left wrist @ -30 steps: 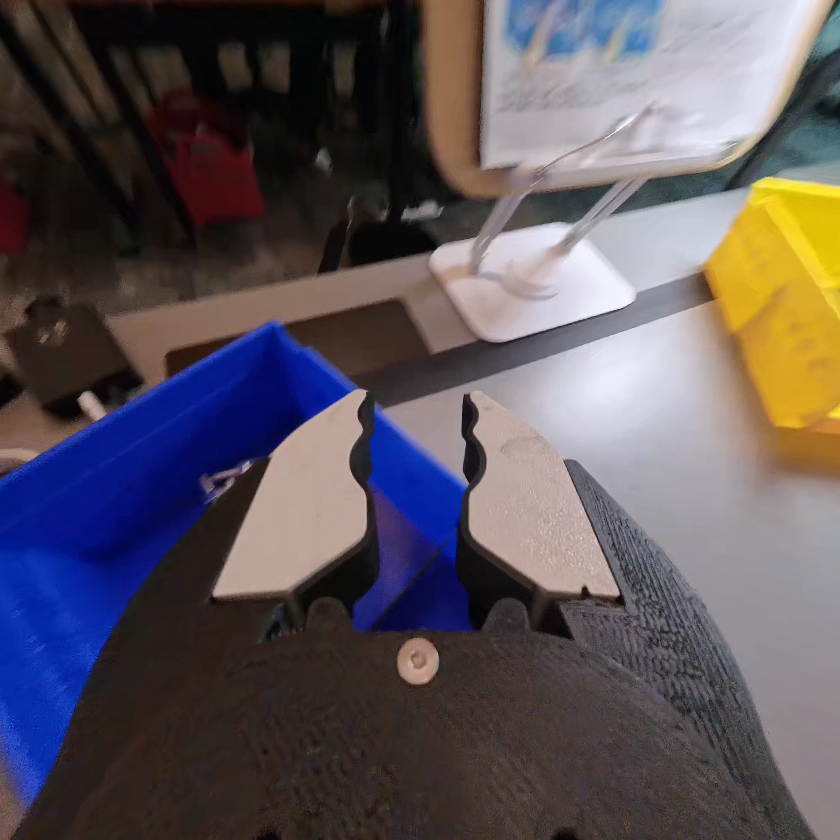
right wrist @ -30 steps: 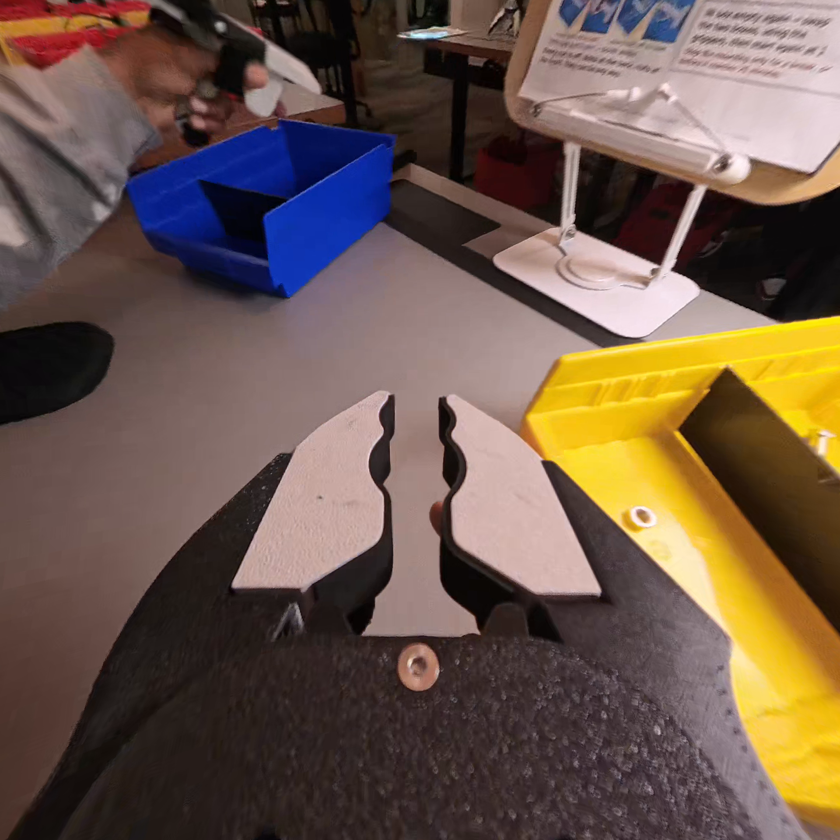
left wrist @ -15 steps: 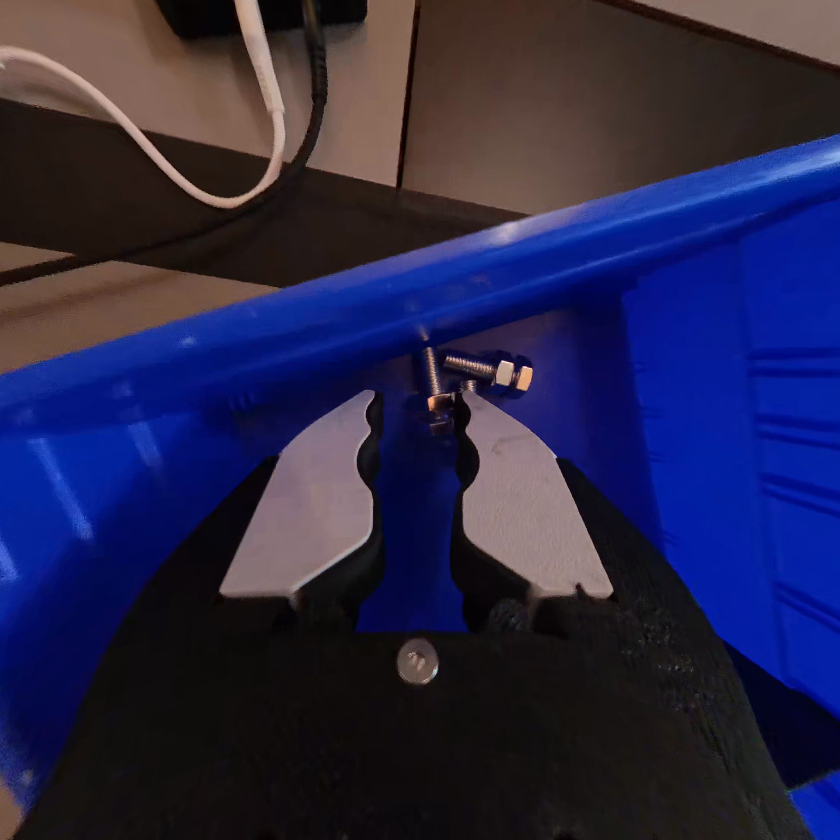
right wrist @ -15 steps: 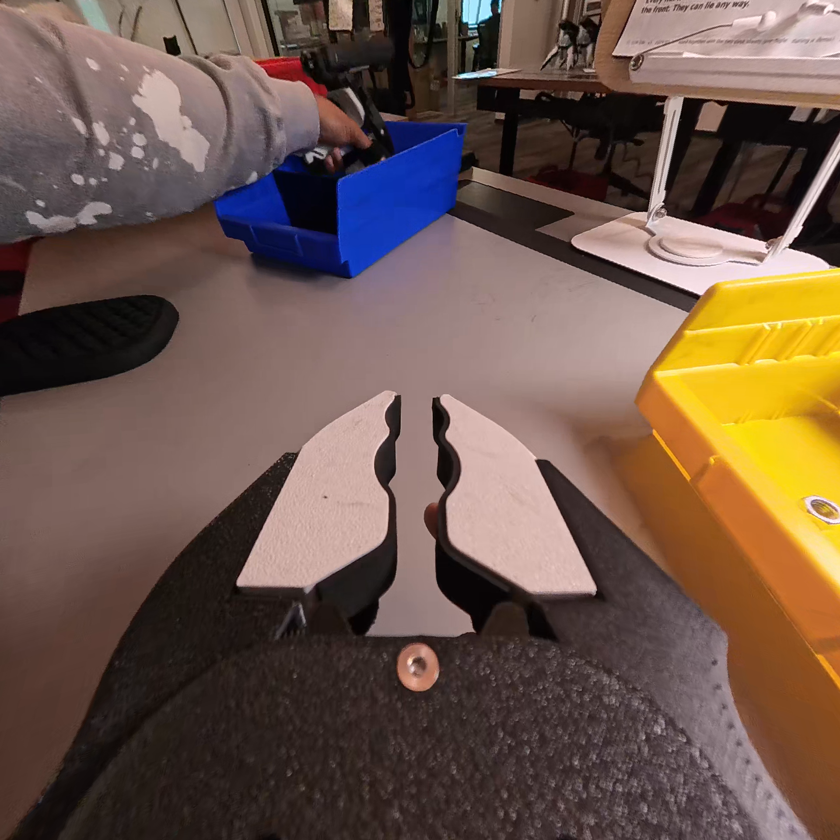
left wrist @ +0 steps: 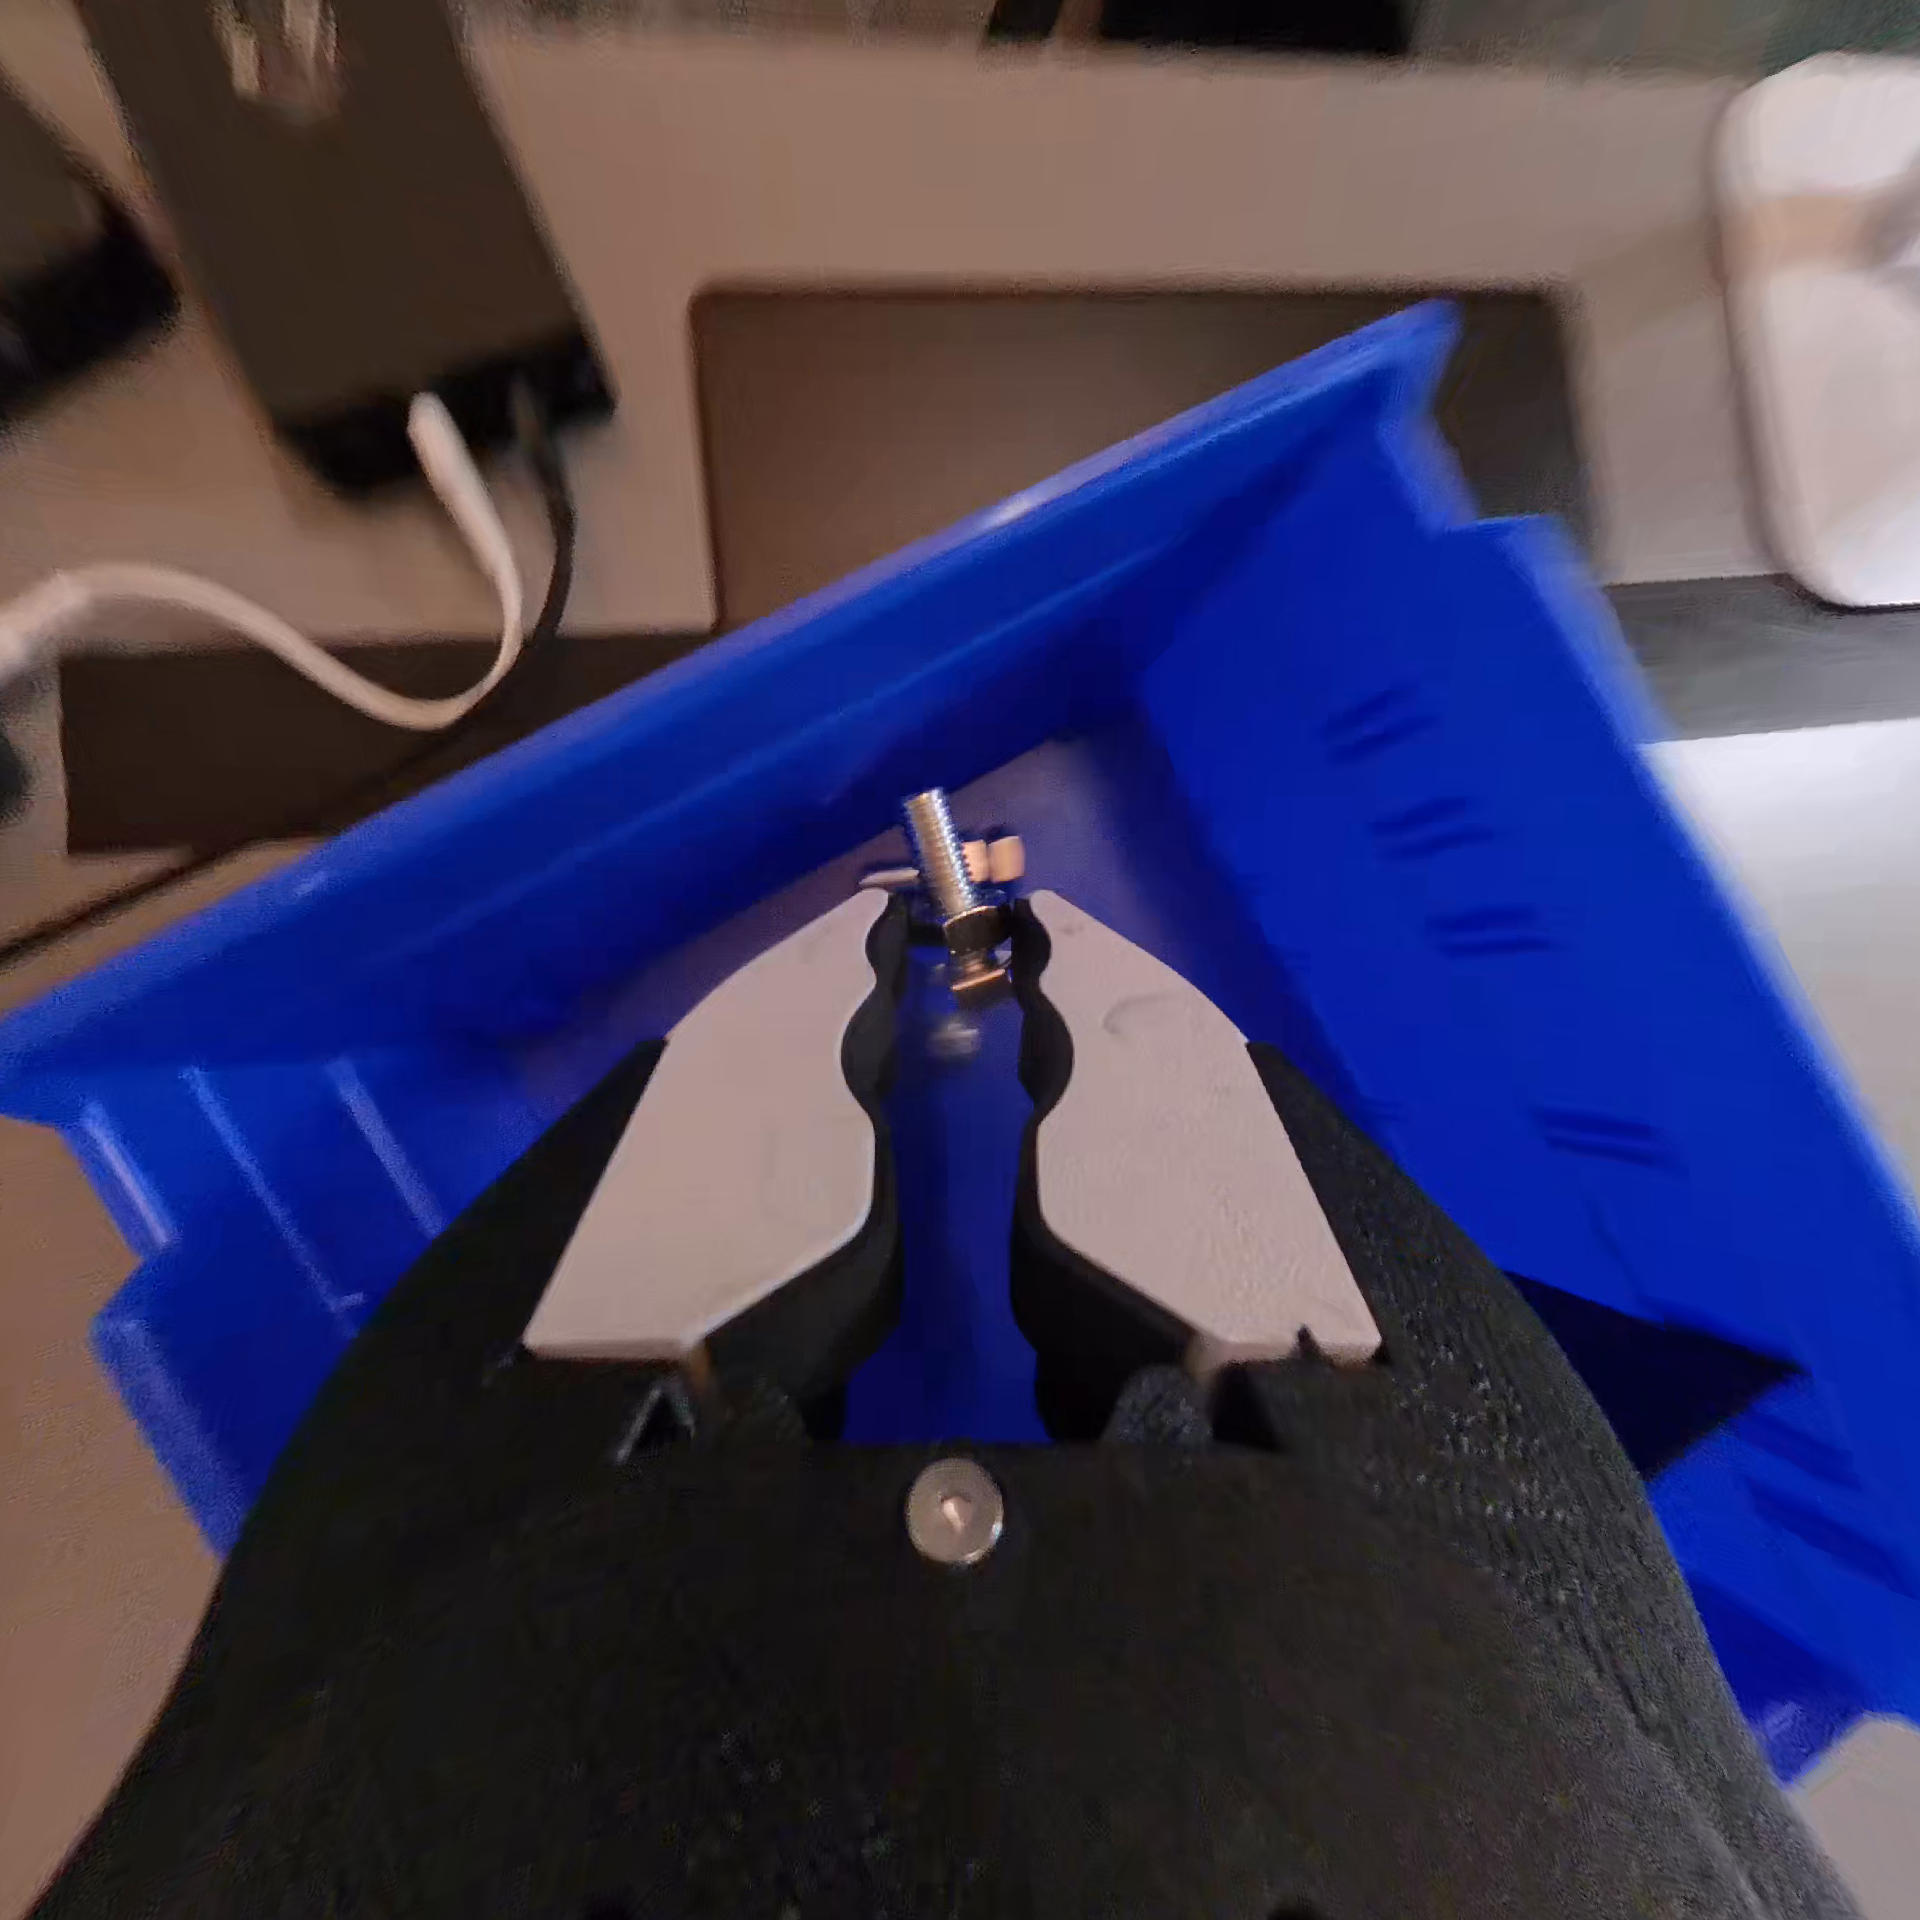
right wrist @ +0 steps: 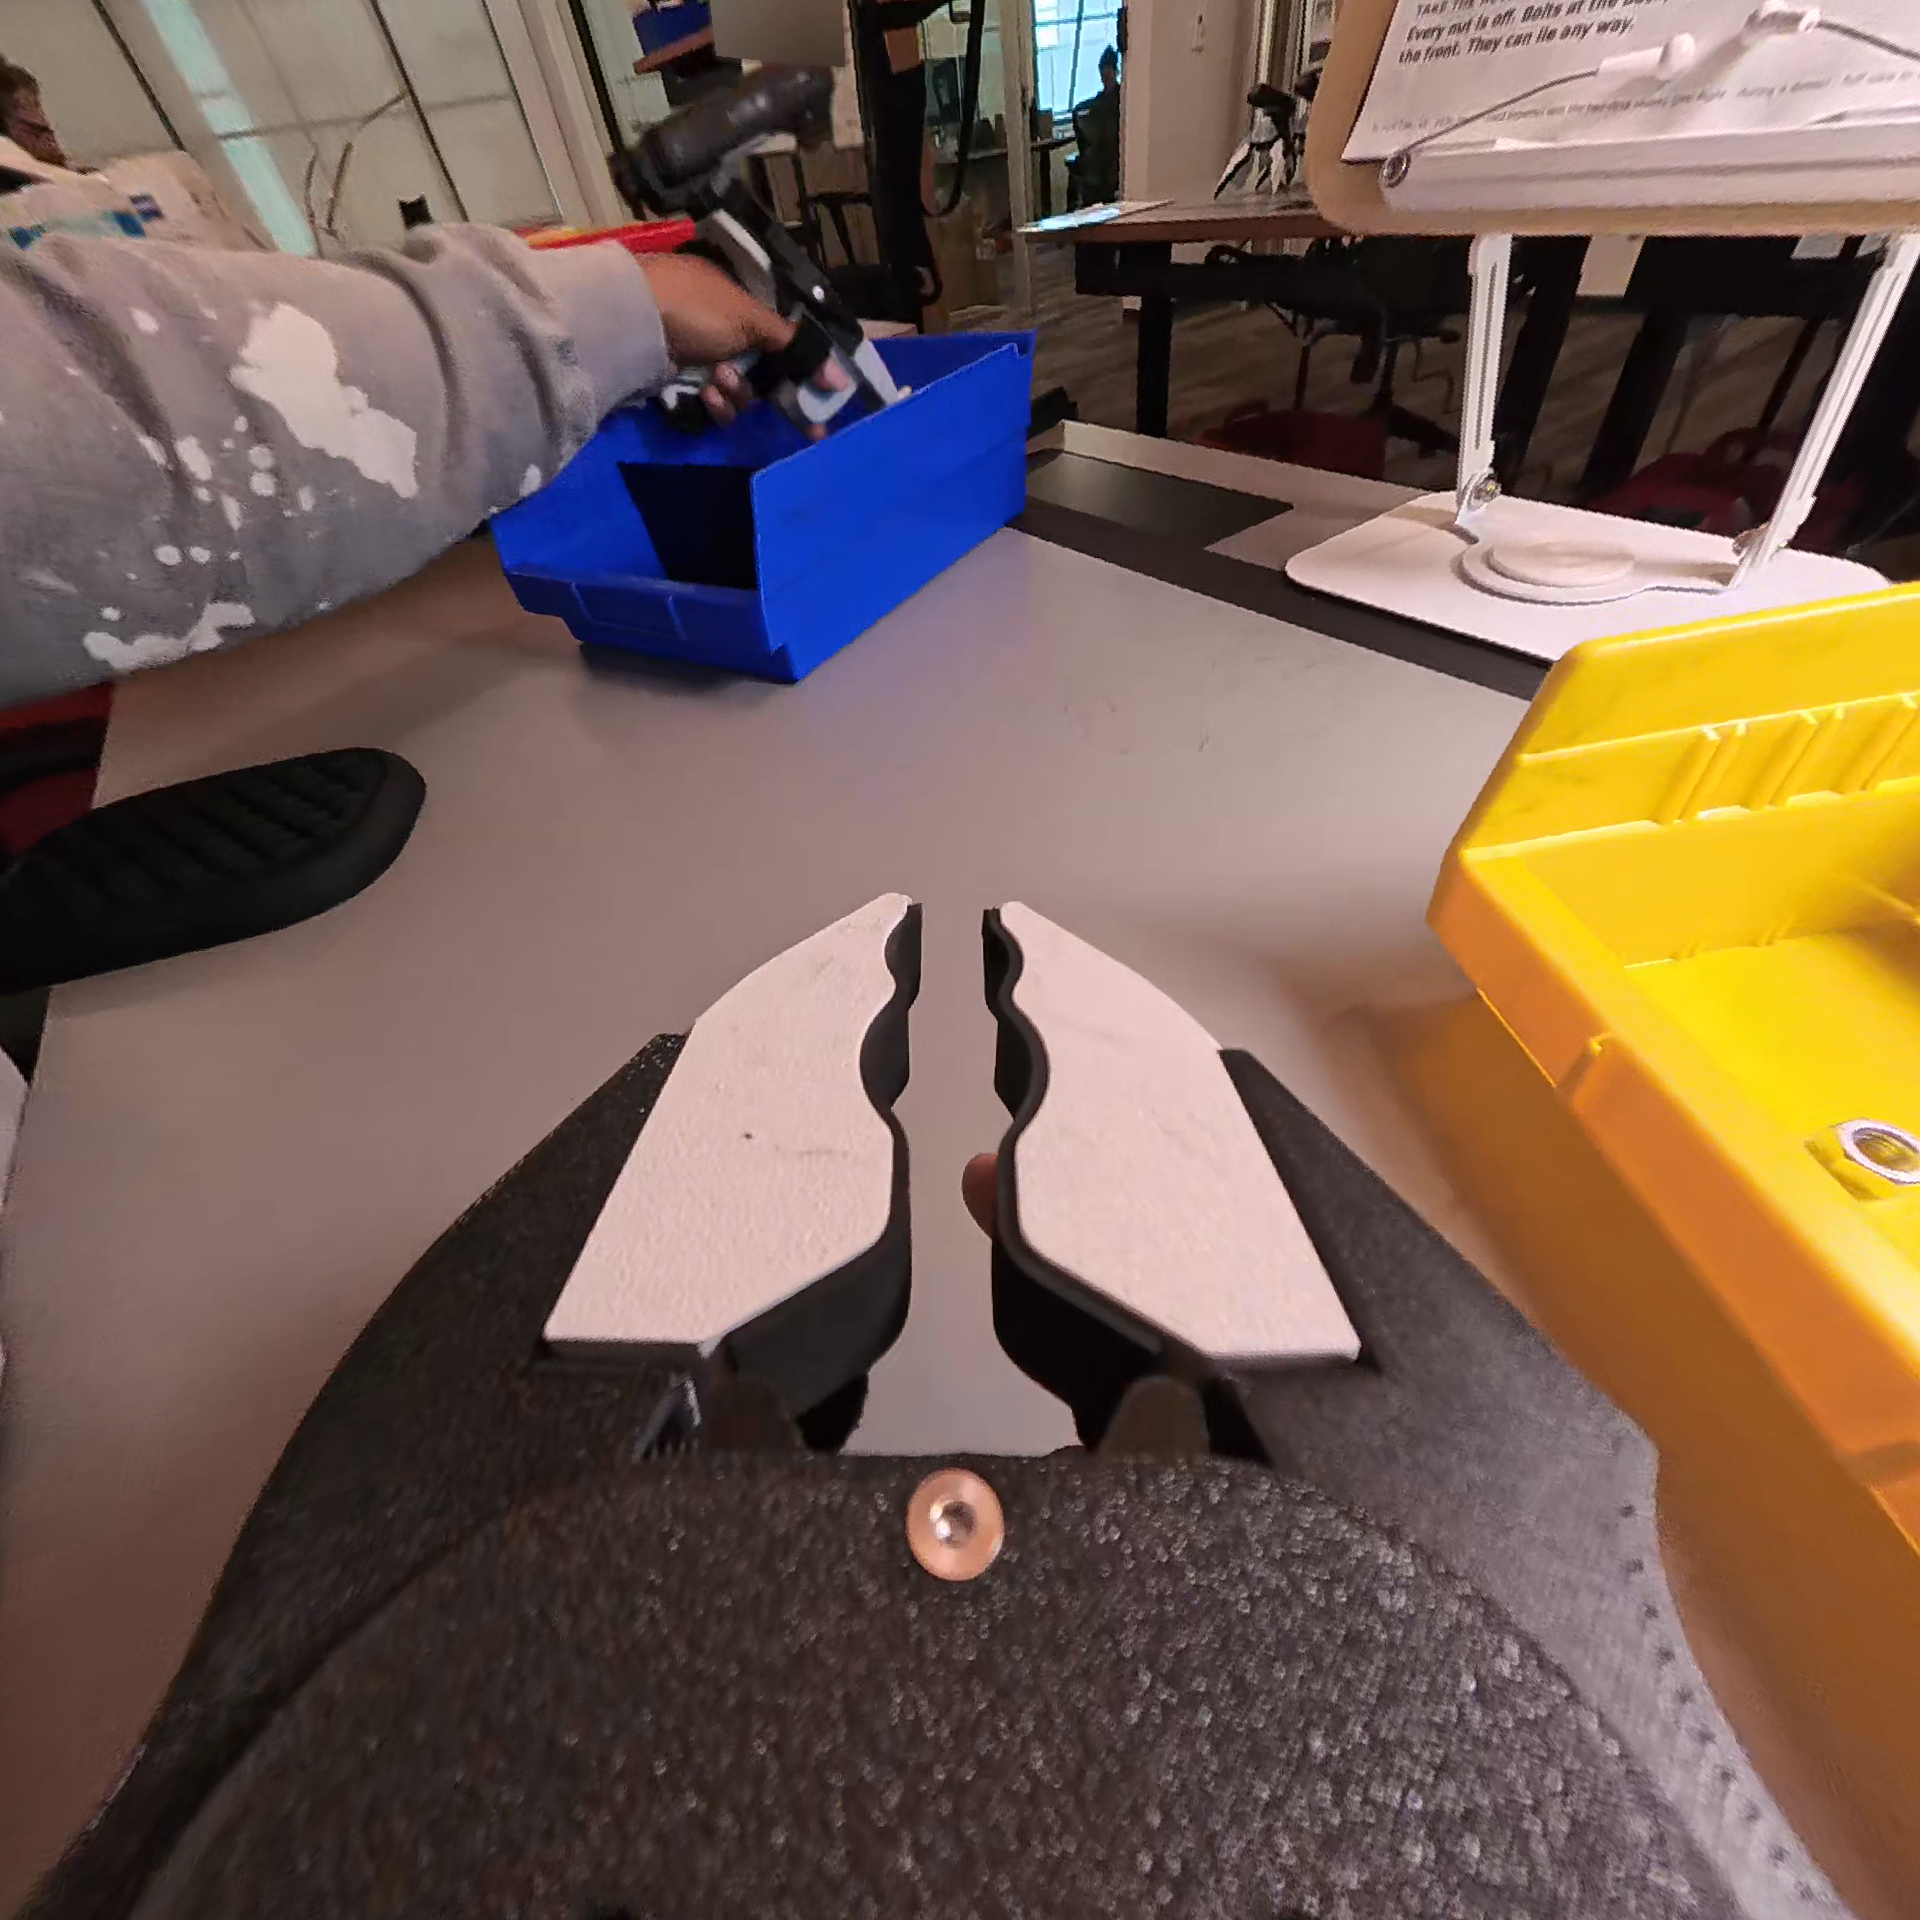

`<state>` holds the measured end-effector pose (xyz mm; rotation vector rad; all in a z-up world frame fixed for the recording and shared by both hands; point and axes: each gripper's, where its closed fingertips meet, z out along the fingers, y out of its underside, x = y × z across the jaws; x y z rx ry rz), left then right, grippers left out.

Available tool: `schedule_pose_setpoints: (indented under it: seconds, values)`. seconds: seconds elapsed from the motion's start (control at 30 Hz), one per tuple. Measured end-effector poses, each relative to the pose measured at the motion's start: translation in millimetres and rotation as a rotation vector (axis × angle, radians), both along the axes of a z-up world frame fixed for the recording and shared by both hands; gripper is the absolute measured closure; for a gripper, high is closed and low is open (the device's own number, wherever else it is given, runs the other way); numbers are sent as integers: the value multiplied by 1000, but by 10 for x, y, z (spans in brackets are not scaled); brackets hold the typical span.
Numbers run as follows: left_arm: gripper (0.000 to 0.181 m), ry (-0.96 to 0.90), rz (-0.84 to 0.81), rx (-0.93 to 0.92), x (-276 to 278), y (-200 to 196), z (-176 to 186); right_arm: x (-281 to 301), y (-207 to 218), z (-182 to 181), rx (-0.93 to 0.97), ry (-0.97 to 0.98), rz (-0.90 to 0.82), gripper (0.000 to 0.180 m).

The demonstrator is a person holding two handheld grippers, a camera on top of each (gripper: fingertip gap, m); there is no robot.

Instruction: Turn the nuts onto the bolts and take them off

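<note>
My left gripper (left wrist: 961, 925) is inside the blue bin (left wrist: 644, 831), shut on a silver bolt (left wrist: 948, 894) near its head; the threaded end points away from me. A second bolt (left wrist: 995, 857) lies just behind it on the bin floor. In the right wrist view the left gripper (right wrist: 831, 384) is over the blue bin (right wrist: 883, 520), held by a hand with a grey sleeve. My right gripper (right wrist: 951, 920) hovers low over the grey table, jaws a narrow gap apart with nothing between them. A silver nut (right wrist: 1875, 1148) lies in the yellow bin (right wrist: 1558, 987) to its right.
A white document stand (right wrist: 1558, 561) holding a sheet stands at the back right. A black pad (right wrist: 208, 842) lies at the left table edge. White and black cables (left wrist: 457, 582) run behind the blue bin. Grey tabletop (right wrist: 935, 748) lies between the bins. The silver nut (right wrist: 1875, 1148) lies around 20 centimeters away from my right fingertips.
My left gripper has closed on one bolt and raised it off the bin floor, and its view has swung right. My right gripper has barely moved and keeps the same narrow gap.
</note>
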<state>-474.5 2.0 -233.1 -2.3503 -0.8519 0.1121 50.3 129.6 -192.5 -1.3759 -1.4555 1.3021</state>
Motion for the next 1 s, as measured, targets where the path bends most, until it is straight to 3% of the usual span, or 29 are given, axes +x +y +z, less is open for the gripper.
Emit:
schedule_pose_setpoints:
  seconds: [0.17, 0.27, 0.37, 0.5, 0.57, 0.67, 0.73, 1.0]
  values:
    - [161, 254, -301, 402, 779, 318, 1028, -153, -72, 261, 0, 52, 19, 170]
    - [161, 455, -535, 701, 1693, 443, 1625, -345, -174, 605, 34, 107, 50, 170]
    - [161, 491, -692, 956, 2636, 493, 1946, -600, -323, 1128, 58, 204, 86, 168]
    - [161, 506, -791, 1122, 3518, 650, 2082, -930, -496, 1784, 59, 307, 120, 159]
    - [161, 542, -813, 1145, 3798, 724, 2086, -1051, -549, 1931, 59, 311, 128, 157]
    - [161, 587, -839, 1154, 4068, 755, 2030, -1182, -567, 1843, 77, 242, 128, 153]
    - [161, 608, -841, 1118, 4125, 773, 1959, -1197, -598, 1727, 93, 215, 154, 162]
    - [161, 516, -813, 1024, 4132, 932, 1656, -1246, -476, 1420, 114, 208, 220, 170]
